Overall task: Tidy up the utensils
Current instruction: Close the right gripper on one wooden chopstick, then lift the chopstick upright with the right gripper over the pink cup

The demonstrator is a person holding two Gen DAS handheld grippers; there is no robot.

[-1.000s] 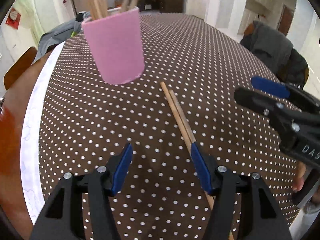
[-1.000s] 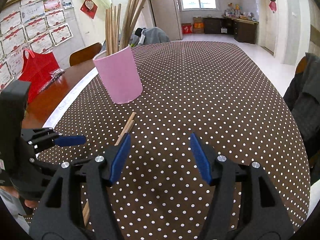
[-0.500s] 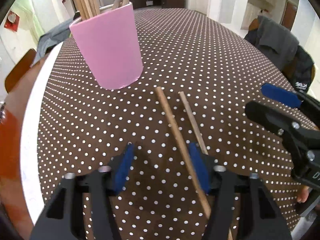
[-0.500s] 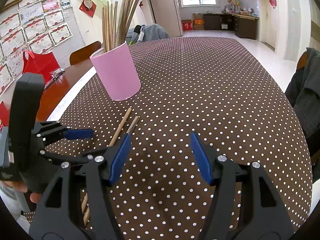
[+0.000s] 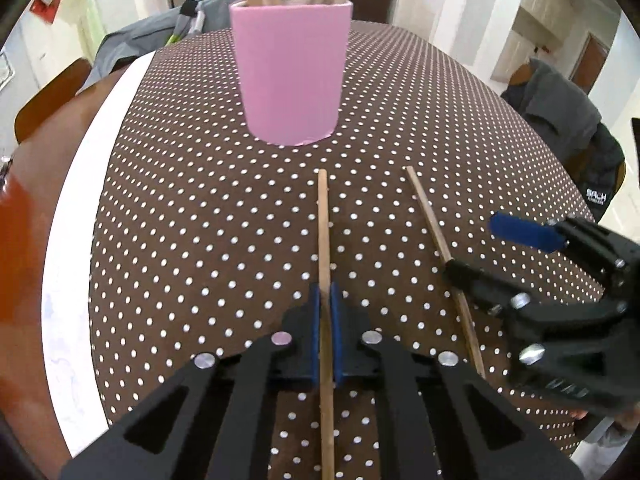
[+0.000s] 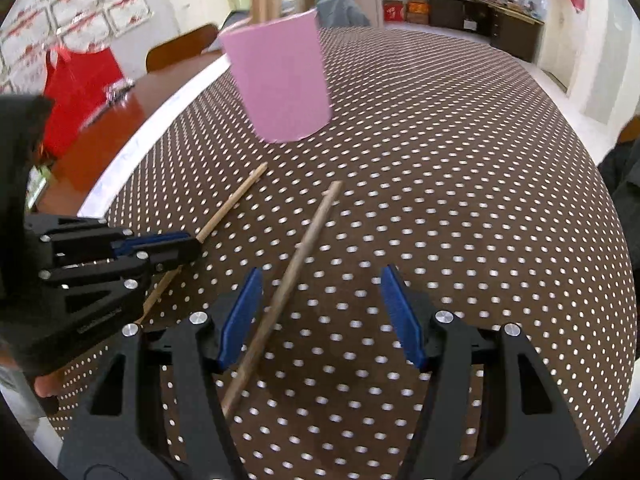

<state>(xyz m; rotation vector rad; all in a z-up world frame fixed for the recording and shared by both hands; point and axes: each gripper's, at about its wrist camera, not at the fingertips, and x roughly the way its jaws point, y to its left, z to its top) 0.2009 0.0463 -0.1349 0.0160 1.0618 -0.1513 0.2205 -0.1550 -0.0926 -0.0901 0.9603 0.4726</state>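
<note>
A pink cup [image 5: 292, 76] [image 6: 280, 80] holding several chopsticks stands on the dotted tablecloth. Two loose wooden chopsticks lie in front of it, spread apart. My left gripper [image 5: 324, 304] [image 6: 192, 246] is shut on the nearer-left chopstick [image 5: 323, 220] [image 6: 236, 200], which runs straight out between its blue pads toward the cup. The second chopstick [image 5: 426, 212] [image 6: 304, 248] lies slanted between the fingers of my right gripper [image 6: 320, 312] [image 5: 480, 248], close to its left pad [image 6: 240, 316]. That gripper stands open and its pads do not press the stick.
The brown white-dotted tablecloth [image 5: 200, 220] has a white border [image 5: 68, 240] on the left, with bare wooden table beyond. A red bag [image 6: 80, 84] lies on that wood. Chairs draped with grey jackets [image 5: 560, 112] stand around the table.
The left gripper's jaws closed onto one chopstick and the two sticks came apart. The right gripper moved left and down over the second stick. The cup looks closer in both views.
</note>
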